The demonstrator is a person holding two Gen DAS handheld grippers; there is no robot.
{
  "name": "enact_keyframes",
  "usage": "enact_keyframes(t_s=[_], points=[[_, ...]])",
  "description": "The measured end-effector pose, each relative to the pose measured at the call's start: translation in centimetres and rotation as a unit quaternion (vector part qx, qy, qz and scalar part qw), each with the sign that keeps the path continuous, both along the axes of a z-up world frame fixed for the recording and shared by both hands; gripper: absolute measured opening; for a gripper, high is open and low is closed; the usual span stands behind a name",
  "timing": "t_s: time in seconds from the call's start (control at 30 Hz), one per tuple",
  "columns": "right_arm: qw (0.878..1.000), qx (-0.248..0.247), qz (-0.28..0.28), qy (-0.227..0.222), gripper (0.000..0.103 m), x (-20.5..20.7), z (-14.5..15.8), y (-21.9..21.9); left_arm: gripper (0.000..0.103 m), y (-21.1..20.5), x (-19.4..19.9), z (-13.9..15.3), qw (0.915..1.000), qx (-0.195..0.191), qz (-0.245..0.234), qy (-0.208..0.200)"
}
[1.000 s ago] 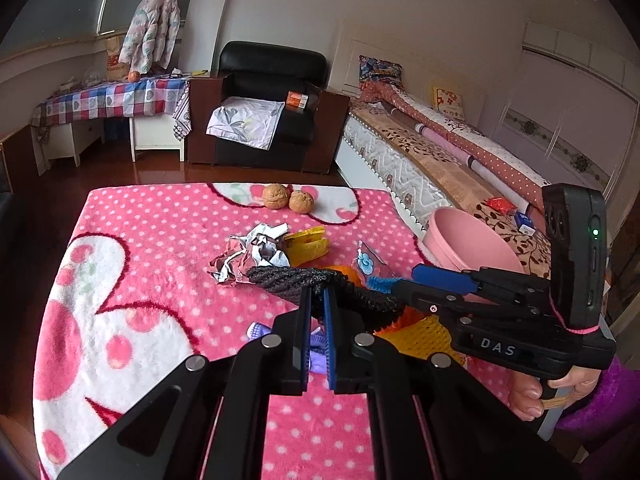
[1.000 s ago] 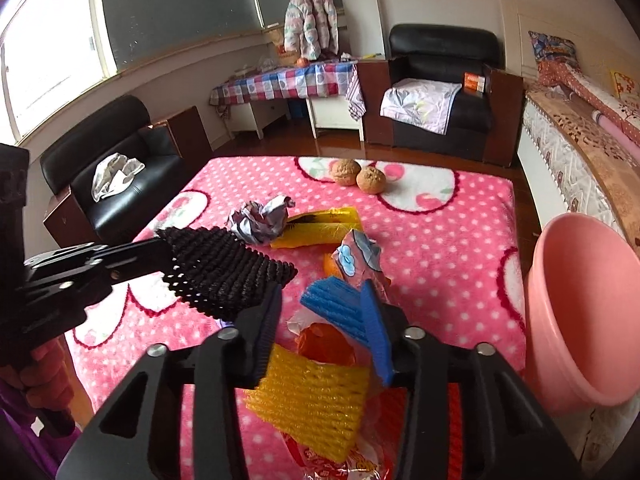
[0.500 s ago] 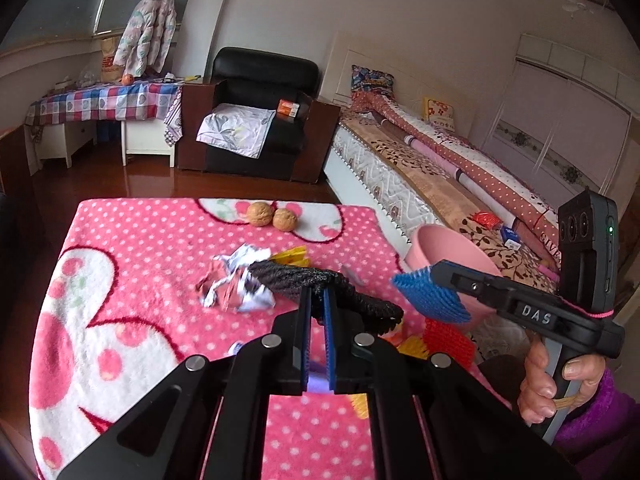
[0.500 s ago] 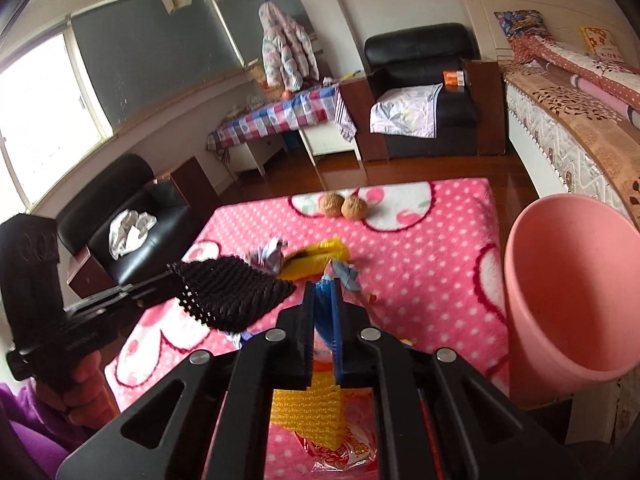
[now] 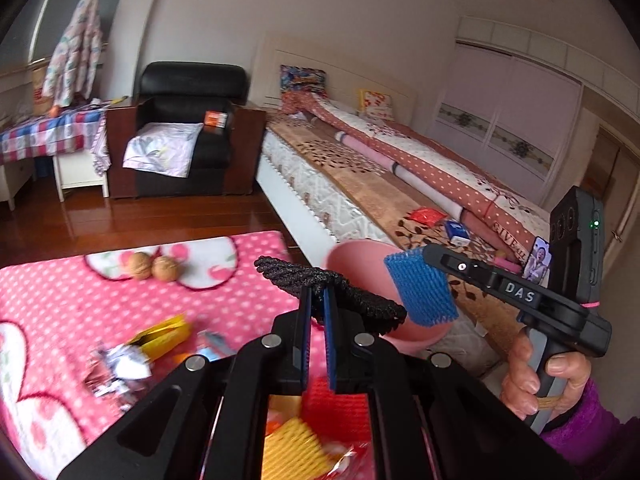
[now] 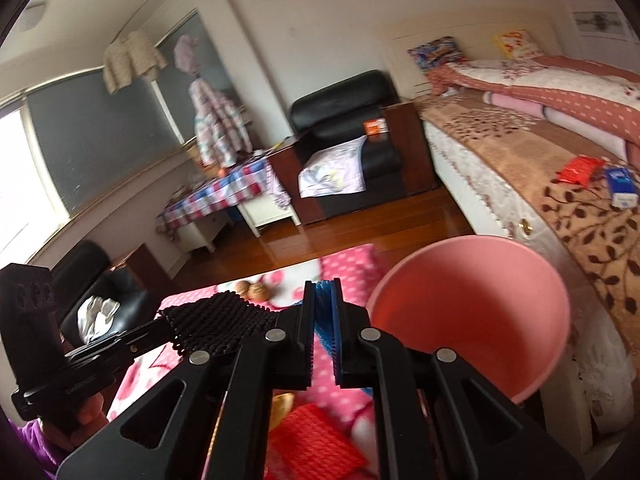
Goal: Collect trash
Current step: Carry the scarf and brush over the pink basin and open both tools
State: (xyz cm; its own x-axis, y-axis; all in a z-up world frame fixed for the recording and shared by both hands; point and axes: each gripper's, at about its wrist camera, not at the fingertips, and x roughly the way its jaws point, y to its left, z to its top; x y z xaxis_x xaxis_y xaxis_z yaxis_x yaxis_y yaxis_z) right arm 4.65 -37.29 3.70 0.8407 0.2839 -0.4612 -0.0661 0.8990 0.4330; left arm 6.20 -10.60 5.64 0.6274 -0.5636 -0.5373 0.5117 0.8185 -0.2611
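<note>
A second ago the right gripper (image 6: pixel 322 320) had its jaws apart over the blue foam net (image 5: pixel 420 288), which lay in the pile. Now those jaws are pinched tight on it, and the net is up in the air. The left gripper (image 5: pixel 314 320) kept its jaws shut on the black foam net (image 5: pixel 332 292) the whole time. Both hands have swung away from the trash pile toward the pink bin (image 6: pixel 472 304) beside the bed. So two bits of trash are picked up and almost at the bin. I think dropping them in comes next.

The left wrist view shows the counter (image 5: pixel 60 304) with the pink dotted cloth. On it are two walnuts (image 5: pixel 154 267), crumpled foil (image 5: pixel 120 368) and a yellow wrapper (image 5: pixel 164 336), still to be cleaned up. Further right it shows the whole blue foam net, just in front of the bin, and the right hand (image 5: pixel 536 376) on its handle.

The right wrist view shows the blue net only as a thin edge between the jaws. But it looks right into the open mouth of the bin, and the bin looks empty as far as I can see. It also shows a red foam net (image 6: pixel 316 436) still lying on the counter.
</note>
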Motion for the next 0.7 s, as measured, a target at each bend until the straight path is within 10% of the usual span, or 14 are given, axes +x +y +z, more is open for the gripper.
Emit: enact_keyframes(t_s=[0.5, 0.7], points=[[0.995, 0.012, -0.073, 0.064, 0.008, 1.9, -6.6, -6.5, 0.007, -12.0, 4.0, -5.6, 0.9946, 0.06, -0.072, 0.045], [0.994, 0.01, -0.071, 0.078, 0.009, 2.1, -7.5, -6.9, 0.032, -11.9, 4.5, -6.0, 0.995, 0.05, -0.066, 0.056]])
